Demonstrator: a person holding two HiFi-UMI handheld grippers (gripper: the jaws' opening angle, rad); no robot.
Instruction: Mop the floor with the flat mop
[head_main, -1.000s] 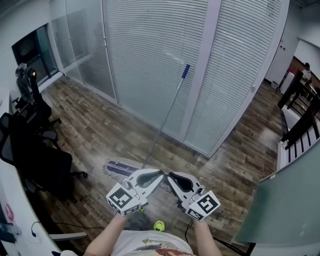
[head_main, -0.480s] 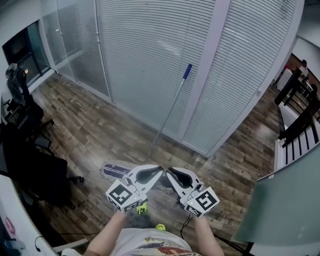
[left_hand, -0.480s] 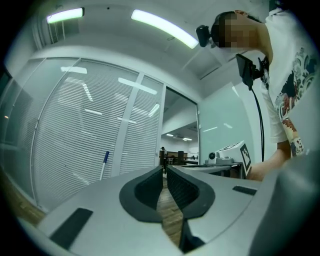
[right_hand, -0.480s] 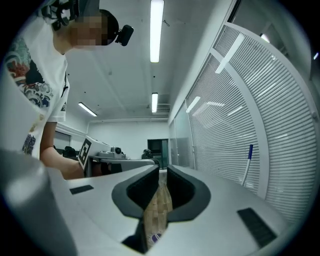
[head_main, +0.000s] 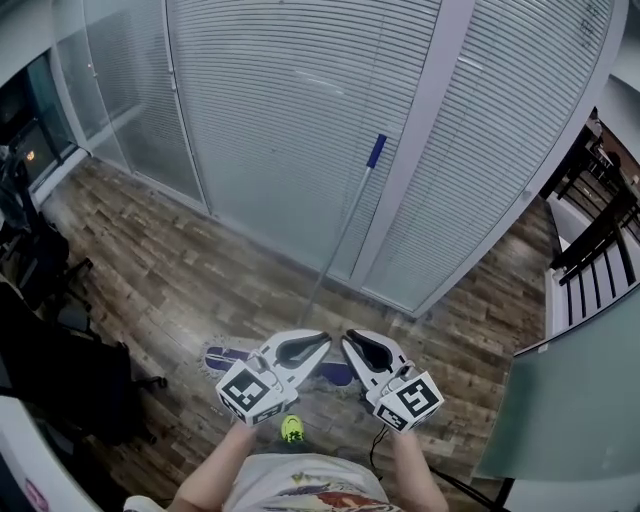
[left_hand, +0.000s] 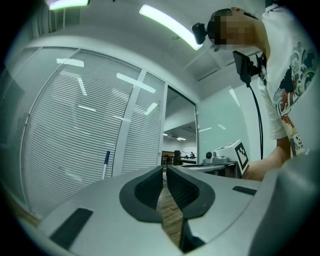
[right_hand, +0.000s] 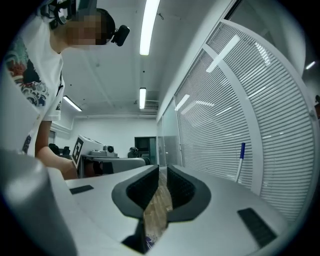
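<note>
The flat mop leans against the white blinds in the head view: a thin metal handle (head_main: 340, 235) with a blue tip, and its purple fringed head (head_main: 226, 358) flat on the wood floor. My left gripper (head_main: 324, 342) and right gripper (head_main: 349, 340) hang side by side just in front of the mop head, tips nearly meeting, both shut and empty. Neither touches the mop. The blue-tipped mop handle (left_hand: 105, 162) stands left of my shut left gripper (left_hand: 164, 171) in its own view. In the right gripper view the mop handle (right_hand: 241, 159) stands to the right of the shut right gripper (right_hand: 163, 172).
Black office chairs (head_main: 55, 365) crowd the left side. A frosted glass partition (head_main: 570, 400) and dark railings (head_main: 600, 235) close the right. The blinds wall (head_main: 300, 120) runs across ahead. A yellow-green shoe (head_main: 291, 429) shows below the grippers.
The whole view has shifted: the chairs slid toward the left edge and the mop sits more centred and nearer. Both grippers travelled along together, still shut and empty.
</note>
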